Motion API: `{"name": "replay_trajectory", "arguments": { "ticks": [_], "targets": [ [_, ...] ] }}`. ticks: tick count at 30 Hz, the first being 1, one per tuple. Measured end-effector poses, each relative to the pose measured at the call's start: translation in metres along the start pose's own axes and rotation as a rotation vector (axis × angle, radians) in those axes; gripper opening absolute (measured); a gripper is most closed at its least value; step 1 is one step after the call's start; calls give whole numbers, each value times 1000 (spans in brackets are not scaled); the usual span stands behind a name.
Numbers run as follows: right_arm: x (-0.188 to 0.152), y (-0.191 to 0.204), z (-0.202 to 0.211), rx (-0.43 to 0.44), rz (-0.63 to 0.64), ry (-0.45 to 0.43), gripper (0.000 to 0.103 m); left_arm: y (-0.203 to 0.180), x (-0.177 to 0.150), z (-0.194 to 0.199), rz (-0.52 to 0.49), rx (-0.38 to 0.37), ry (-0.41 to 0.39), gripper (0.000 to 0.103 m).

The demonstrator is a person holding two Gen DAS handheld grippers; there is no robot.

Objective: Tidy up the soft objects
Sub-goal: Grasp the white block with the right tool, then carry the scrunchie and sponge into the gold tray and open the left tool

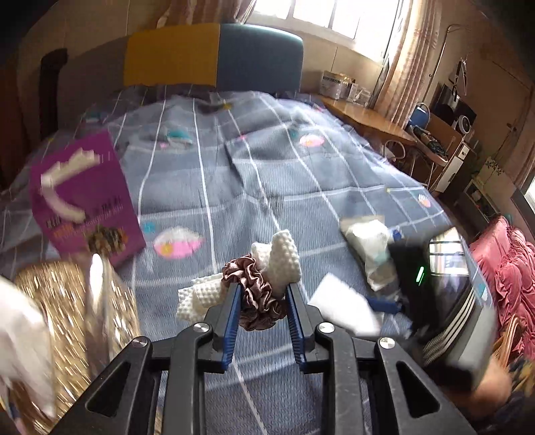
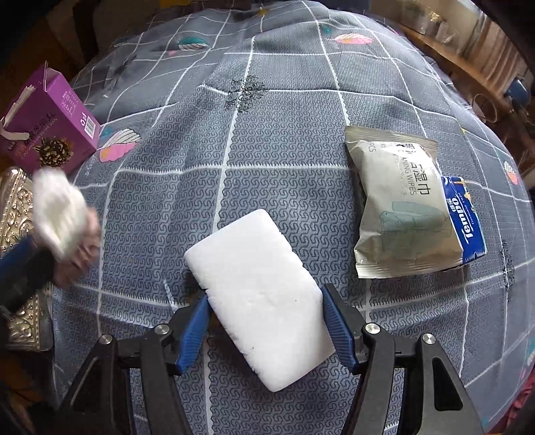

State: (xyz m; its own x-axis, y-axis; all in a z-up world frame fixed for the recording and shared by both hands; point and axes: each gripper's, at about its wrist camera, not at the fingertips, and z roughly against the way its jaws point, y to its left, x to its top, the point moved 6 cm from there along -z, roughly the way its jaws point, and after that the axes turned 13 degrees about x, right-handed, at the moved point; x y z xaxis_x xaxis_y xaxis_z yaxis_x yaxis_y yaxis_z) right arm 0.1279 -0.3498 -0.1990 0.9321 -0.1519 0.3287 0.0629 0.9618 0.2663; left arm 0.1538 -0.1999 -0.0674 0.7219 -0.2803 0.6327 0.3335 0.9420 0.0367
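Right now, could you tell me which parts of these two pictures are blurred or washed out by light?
Left wrist view: the window is blown out white; the gold box and purple box are smeared, as is the right gripper, while the held scrunchie is sharp. Right wrist view: evenly lit and crisp on the white sponge; only the left gripper's bundle is blurred.

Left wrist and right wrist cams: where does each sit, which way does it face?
Left wrist: on the left tongs, facing up the bed toward the headboard; its fingers grip a scrunchie with white cloth.
Right wrist: on the right tongs, looking steeply down at the white sponge between its fingers.
Shared: sponge, purple box, wipes pack, each other's tongs.
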Motion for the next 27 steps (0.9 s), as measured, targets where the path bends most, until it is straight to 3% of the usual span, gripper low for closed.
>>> {"name": "replay_trajectory", "arguments": {
  "ticks": [6,9,13,17,20,27],
  "targets": [
    [-7,14,-3,-51,60,-13,66,26,90,15,34,11,-40,26],
    [-7,16,-3,-52,67,-16,66,72,132,27,83,111,-119,26],
    [-9,19,-6,-48,74,-11,66,153,143,54,164,227,-191,26],
    [-7,11,-7,-39,78,-7,67,233,108,70,248,310,-190,26],
    [-2,7,-6,-51,95,-13,67,283,61,81,311,351,-167,26],
    [-11,21,-13,-86,135,-27,66,364,-50,110,471,394,-103,26]
  ]
}}
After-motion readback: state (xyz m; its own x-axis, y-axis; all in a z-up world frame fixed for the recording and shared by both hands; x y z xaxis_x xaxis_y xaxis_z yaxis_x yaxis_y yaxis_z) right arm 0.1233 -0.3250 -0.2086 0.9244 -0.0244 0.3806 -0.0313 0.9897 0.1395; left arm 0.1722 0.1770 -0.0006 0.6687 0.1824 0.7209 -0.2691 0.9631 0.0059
